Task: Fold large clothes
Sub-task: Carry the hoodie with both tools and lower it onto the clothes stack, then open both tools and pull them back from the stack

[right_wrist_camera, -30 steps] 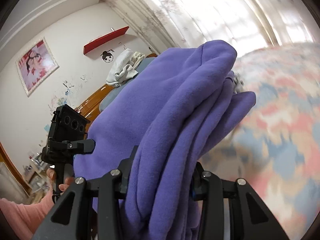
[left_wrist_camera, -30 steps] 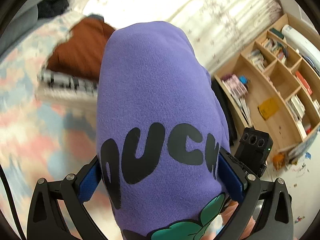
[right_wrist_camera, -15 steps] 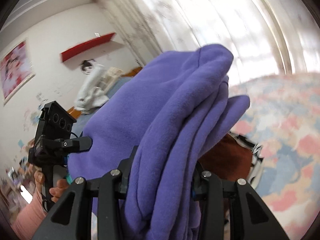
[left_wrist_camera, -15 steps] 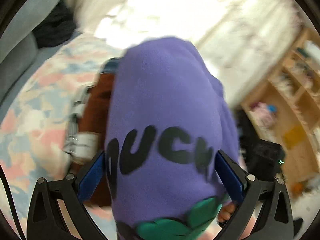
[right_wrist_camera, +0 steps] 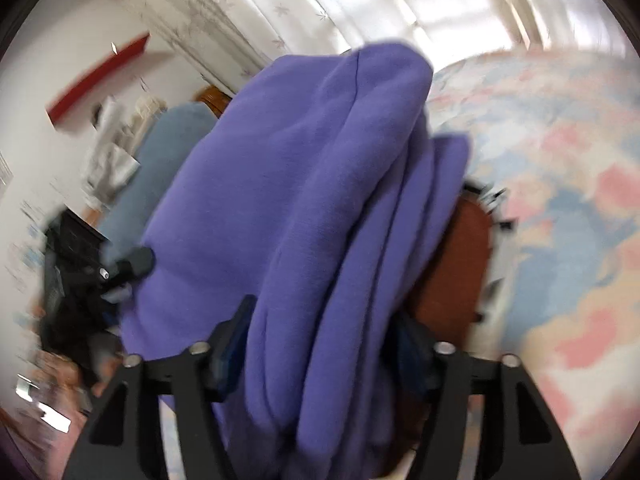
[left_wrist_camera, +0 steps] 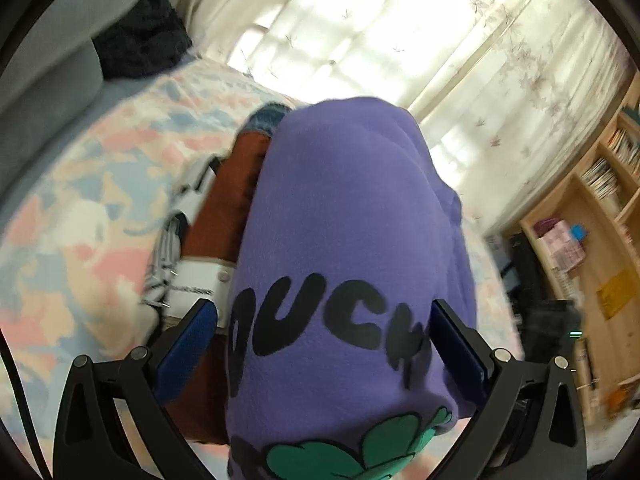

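Right gripper [right_wrist_camera: 320,356] has just been opening, its jaws spread with the folded purple hoodie [right_wrist_camera: 312,208] between them. Left gripper [left_wrist_camera: 324,332] pinches the hoodie's wide printed side above the brown garment [left_wrist_camera: 228,208]; bedspread [left_wrist_camera: 80,208] lies open leftward.

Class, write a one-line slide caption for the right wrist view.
Right gripper, jaws just opening, around a folded purple sweatshirt above a brown garment.
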`<control>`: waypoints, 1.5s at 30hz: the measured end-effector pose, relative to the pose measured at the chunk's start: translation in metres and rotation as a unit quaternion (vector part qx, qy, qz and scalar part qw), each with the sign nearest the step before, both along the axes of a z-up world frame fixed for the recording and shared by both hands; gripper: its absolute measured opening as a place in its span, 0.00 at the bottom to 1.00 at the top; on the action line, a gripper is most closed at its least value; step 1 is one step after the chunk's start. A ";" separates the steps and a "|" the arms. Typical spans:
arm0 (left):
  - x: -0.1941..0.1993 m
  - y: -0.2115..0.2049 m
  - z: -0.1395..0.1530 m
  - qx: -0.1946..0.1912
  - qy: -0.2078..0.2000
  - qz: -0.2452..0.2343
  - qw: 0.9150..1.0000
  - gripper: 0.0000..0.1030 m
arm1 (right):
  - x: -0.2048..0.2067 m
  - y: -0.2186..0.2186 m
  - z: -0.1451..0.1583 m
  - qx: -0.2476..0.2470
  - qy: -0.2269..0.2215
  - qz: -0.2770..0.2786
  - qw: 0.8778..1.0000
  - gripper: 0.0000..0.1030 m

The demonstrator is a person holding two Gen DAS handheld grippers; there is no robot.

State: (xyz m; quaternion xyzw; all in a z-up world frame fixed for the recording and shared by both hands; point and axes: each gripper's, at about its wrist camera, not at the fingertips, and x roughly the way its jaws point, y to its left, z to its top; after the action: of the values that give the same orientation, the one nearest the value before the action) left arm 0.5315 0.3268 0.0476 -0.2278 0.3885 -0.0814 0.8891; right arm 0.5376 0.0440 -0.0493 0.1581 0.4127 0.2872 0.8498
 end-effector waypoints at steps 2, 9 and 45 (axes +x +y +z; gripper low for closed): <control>-0.010 -0.004 0.004 0.041 -0.006 0.016 0.999 1.00 | -0.010 -0.002 0.018 -0.046 -0.024 -0.014 0.999 0.68; -0.003 -0.040 0.038 0.121 -0.050 0.032 0.991 0.90 | -0.018 0.003 0.078 -0.083 -0.104 -0.064 0.989 0.68; -0.097 -0.111 0.064 0.148 -0.007 0.054 0.987 0.79 | -0.090 -0.023 0.084 -0.102 0.017 -0.021 0.994 0.74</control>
State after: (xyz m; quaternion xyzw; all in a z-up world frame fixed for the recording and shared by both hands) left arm 0.4346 0.2155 0.1120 -0.1136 0.3772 0.0238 0.9188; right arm 0.4473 0.0212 0.0343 0.0839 0.4506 0.2227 0.8604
